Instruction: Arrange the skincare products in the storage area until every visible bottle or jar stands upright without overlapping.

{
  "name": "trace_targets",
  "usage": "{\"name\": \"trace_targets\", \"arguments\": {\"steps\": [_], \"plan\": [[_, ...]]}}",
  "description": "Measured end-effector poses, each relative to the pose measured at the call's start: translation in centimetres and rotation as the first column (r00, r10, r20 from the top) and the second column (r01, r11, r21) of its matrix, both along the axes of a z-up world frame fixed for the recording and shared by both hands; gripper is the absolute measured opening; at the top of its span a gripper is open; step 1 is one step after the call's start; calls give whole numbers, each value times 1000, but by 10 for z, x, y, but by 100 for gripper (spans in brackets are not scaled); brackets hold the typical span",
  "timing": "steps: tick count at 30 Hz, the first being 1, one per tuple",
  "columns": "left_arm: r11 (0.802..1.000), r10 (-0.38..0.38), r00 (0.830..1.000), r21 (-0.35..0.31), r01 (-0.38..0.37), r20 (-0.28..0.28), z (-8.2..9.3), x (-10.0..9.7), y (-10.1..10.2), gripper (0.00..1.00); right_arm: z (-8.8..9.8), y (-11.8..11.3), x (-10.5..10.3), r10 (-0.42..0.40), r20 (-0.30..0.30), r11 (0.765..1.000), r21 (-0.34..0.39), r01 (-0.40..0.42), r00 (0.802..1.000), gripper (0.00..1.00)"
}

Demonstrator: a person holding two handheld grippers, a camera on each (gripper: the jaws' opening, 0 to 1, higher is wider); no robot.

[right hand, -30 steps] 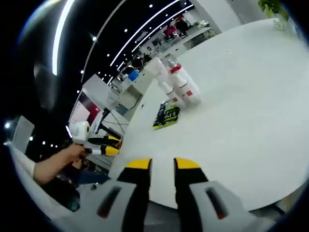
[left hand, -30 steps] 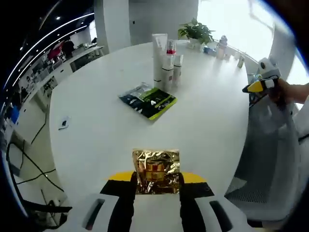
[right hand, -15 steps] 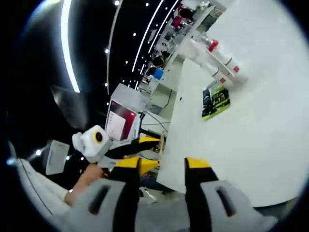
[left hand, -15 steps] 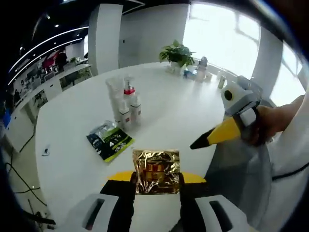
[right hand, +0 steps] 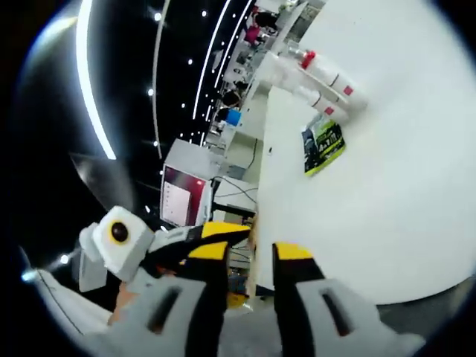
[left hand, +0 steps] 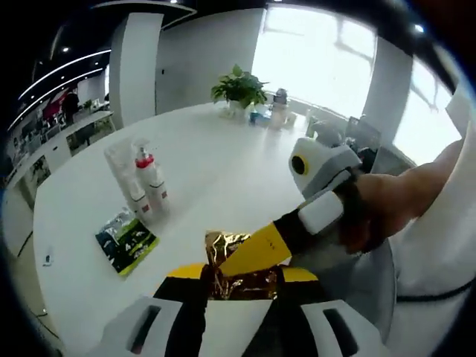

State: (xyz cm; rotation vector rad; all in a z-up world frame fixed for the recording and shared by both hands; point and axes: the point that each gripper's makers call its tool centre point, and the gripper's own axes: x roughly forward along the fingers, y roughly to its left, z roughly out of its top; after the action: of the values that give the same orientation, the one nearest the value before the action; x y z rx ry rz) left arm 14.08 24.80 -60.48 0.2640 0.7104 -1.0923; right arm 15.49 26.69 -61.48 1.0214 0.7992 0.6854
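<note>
My left gripper (left hand: 239,272) is shut on a crinkled gold foil sachet (left hand: 227,244) at the bottom of the left gripper view. My right gripper (left hand: 253,253), held by a hand (left hand: 379,216), reaches in from the right, and its yellow tip lies across the sachet. In the right gripper view the right gripper (right hand: 251,253) stands open with the sachet's thin edge (right hand: 253,227) between its jaws, and the left gripper (right hand: 216,234) comes in from the left. A group of white bottles (left hand: 141,186), one red-capped, stands on the white round table (left hand: 223,163). A green-and-black packet (left hand: 123,245) lies flat near them.
A potted plant (left hand: 238,85) and several small items (left hand: 279,111) sit at the table's far edge by the windows. The right gripper view has the bottles (right hand: 320,71), the packet (right hand: 323,141) and the table edge (right hand: 262,193), with office desks beyond.
The right gripper has come in from the right until its tip overlaps the gold sachet, and its jaws have narrowed. The left gripper has swung away from the bottles, still holding the sachet.
</note>
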Motion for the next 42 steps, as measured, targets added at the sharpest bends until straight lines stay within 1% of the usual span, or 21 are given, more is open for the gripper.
{"name": "trace_targets", "arguments": {"steps": [3,6,9,11,13,15,16,18,20,21,23,24,25,28,30,32,34,36,40,41,42], "plan": [[1000,-1,1000,-7,1,-9,-1,-1,-3,39,-1,-1,-2,9,-2,1000,-7,-9,1000,6],[1000,0,1000,-7,0,-7,-2,-2,-3,41,-3,-2,-5,20,-7,1000,-13,-20,1000,4],[999,4,1000,-37,-5,-15,-4,-3,-1,42,-1,-2,-6,46,-2,999,-8,-46,999,3],[994,8,998,-104,-14,-55,0,-6,-2,43,-3,-4,-7,70,16,997,-41,-70,997,3],[981,45,989,-179,-70,-139,3,-8,0,45,2,-6,-7,80,23,997,-18,-80,997,2],[973,57,983,-211,-94,-174,5,-8,2,45,6,-8,-8,86,30,996,-3,-86,996,2],[963,64,975,-242,-116,-215,5,-9,6,44,6,-9,-9,88,31,996,-1,-88,996,2],[951,76,965,-273,-146,-251,6,-8,9,42,9,-13,-9,92,36,996,18,-93,995,2],[924,93,945,-327,-200,-314,10,-5,11,39,11,-13,-11,100,36,994,36,-101,994,2],[918,97,939,-335,-213,-331,11,-5,11,35,12,-13,-11,101,35,994,42,-103,994,2],[885,77,915,-396,-246,-397,20,-6,9,29,16,-11,-13,114,31,991,70,-116,993,2],[877,83,908,-403,-263,-410,22,-4,9,29,16,-11,-13,118,27,990,76,-120,993,2],[854,85,885,-424,-302,-459,25,-3,9,28,20,-9,-15,129,21,985,115,-130,991,2],[814,98,865,-460,-354,-492,29,4,10,22,23,-8,-15,134,19,979,149,-136,991,2],[815,93,868,-463,-347,-488,28,4,13,12,26,-6,-16,136,23,976,170,-138,990,2],[806,103,865,-468,-363,-492,28,5,15,2,30,-5,-17,139,28,970,196,-142,990,3],[779,82,838,-490,-391,-539,31,3,16,2,33,-3,-19,149,37,965,211,-153,988,3],[781,87,839,-486,-393,-538,29,2,19,1,35,0,-21,161,41,963,212,-166,986,3],[737,85,811,-512,-442,-578,35,3,20,1,36,1,-18,152,47,963,217,-159,987,6],[712,103,787,-507,-486,-609,34,5,22,1,35,-1,-13,125,32,966,225,-129,992,6],[700,107,779,-510,-500,-617,33,6,23,1,36,-2,-11,112,30,965,235,-116,993,6]]}}
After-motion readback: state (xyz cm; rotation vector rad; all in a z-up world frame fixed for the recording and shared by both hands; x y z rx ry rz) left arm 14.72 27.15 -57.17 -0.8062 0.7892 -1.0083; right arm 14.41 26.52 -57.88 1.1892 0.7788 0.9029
